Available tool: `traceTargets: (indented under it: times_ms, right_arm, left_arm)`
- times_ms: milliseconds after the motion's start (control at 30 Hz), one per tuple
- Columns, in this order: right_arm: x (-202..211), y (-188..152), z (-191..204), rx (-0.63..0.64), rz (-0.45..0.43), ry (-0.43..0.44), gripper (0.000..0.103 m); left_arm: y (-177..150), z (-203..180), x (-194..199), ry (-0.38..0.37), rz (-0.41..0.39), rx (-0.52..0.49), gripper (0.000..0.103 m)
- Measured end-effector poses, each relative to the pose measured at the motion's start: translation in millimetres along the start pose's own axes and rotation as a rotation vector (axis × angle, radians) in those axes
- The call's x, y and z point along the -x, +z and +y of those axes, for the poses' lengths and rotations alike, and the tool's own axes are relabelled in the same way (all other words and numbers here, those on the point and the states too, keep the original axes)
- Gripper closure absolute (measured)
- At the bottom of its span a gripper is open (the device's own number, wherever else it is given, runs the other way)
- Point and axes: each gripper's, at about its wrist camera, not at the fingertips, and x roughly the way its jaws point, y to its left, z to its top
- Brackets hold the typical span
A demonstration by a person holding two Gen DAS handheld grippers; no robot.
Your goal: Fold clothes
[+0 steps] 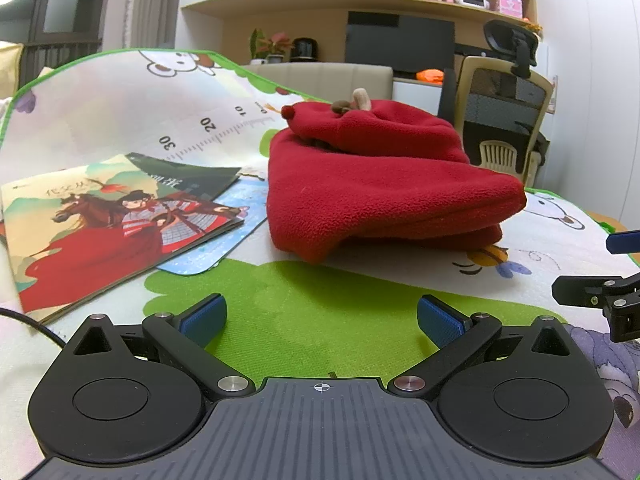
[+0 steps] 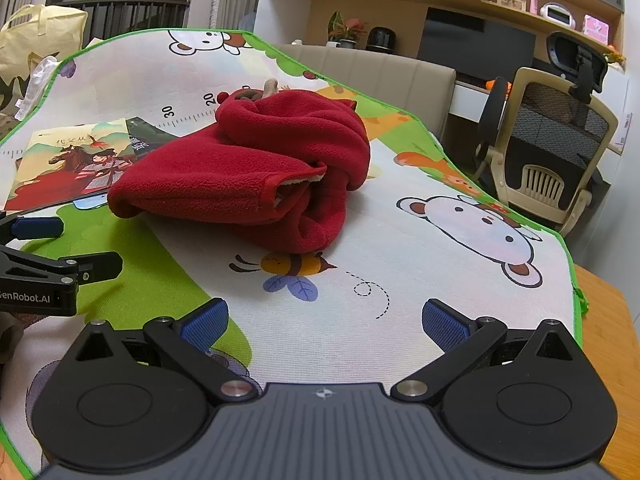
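Red fleece garment sits bundled in a loose heap near the middle of my work surface, a cartoon-printed play mat with a green border, bears, a bee and a printed ruler scale. From the left wrist camera the heap lies at about 12 o'clock, a little right of centre; from the right wrist camera it lies at 11 o'clock, with a cuff opening showing pale lining toward me. A small brown and beige trim pokes up from the top of the bundle.

At 10 o'clock in my left view a few picture books lie fanned on the mat, touching one another, just beside the garment. Under the mat's right edge I can see a wooden table. Beyond it stand a mesh-backed office chair, a beige padded chair back, a dark screen, potted plants and shelves with small items. A cream bag sits at 10 o'clock in the right view.

My left gripper hangs low over the mat, jaws spread wide, nothing between the blue pads. My right gripper is posed likewise, wide and empty, short of the garment. Each gripper appears at the edge of the other's view.
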Motion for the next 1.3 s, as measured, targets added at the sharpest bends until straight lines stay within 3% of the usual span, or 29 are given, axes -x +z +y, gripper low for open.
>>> traceTargets:
  times_ms: [700, 1300]
  right_arm:
    - [1.0, -0.1, -0.6, -0.006, -0.003, -0.002, 0.000]
    - [-5.7, 1.9, 0.2, -0.003, 0.049, -0.014, 0.000]
  left_arm:
    - [0.7, 1.6, -1.7, 0.006, 0.013, 0.007, 0.000]
    - [3.8, 2.0, -3.2, -0.010, 0.044, 0.002, 0.000]
